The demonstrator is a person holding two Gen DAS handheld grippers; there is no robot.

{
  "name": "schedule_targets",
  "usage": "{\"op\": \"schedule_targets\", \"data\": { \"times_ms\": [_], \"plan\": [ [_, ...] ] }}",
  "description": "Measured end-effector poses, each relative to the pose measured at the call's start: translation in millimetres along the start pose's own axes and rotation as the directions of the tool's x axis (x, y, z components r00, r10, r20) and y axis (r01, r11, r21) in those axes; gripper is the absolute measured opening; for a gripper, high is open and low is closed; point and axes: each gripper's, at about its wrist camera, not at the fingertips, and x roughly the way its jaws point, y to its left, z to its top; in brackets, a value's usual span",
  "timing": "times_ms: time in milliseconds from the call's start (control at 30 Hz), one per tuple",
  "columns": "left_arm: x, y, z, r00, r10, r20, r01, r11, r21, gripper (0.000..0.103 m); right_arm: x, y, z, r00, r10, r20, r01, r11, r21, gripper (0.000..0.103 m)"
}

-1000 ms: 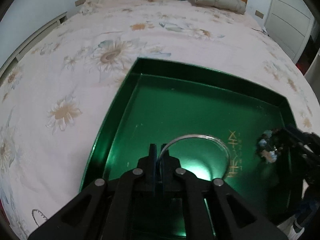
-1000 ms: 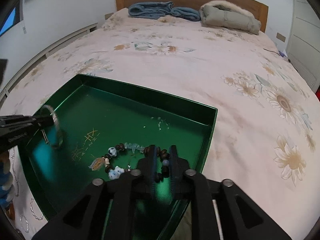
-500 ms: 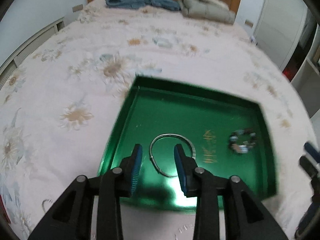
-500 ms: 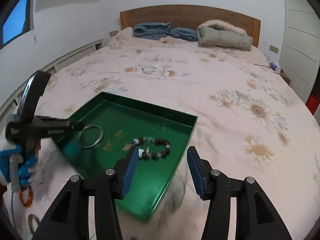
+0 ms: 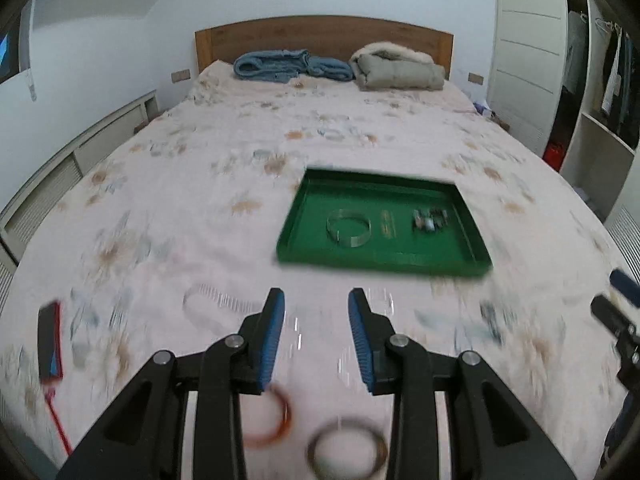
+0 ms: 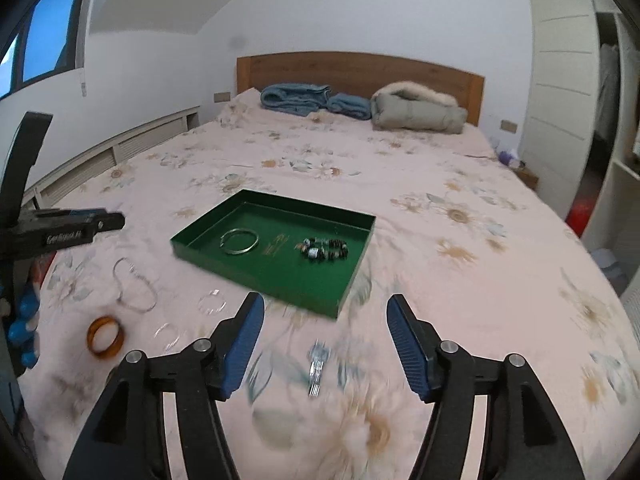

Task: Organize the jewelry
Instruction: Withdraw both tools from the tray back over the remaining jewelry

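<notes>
Your left gripper and right gripper, jaws just spread and empty, hover before the green tray holding a bangle and bead bracelet.

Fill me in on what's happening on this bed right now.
A person is sorting jewelry into a green tray on the bed, with a hand-held gripper in each hand. A silver bangle and a beaded bracelet already lie in the tray. The left hand-held gripper is open and holds nothing. The right hand-held gripper has just been opening and is empty too. More pieces wait on the bedspread, among them an orange bangle, thin clear rings and a small silver piece.
</notes>
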Motion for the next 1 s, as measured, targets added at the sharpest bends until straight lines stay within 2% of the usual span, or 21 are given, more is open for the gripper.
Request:
{"op": "schedule_targets", "data": {
  "times_ms": [233, 400, 700, 1000],
  "plan": [
    [-47, 2, -72, 0.999, 0.016, -0.032, -0.016, 1.000, -0.010, 0.032, -64, 20, -37, 0.999, -0.017, 0.039, 0.017, 1.000, 0.003, 0.071],
    [-76, 3, -101, 1.000, -0.016, -0.010, 0.016, 0.999, -0.037, 0.032, -100, 39, -55, 0.997, -0.019, 0.069, 0.023, 0.998, -0.056, 0.071],
    [-108, -5, -125, 0.998, -0.054, 0.016, 0.055, 0.998, -0.031, 0.032, -138, 59, -73, 0.994, -0.010, 0.108, 0.020, 0.995, -0.093, 0.071],
    [-126, -6, -144, 0.997, -0.065, 0.029, 0.067, 0.996, -0.067, 0.032, -164, 67, -84, 0.990, -0.046, 0.133, 0.061, 0.992, -0.110, 0.071]
  ]
}}
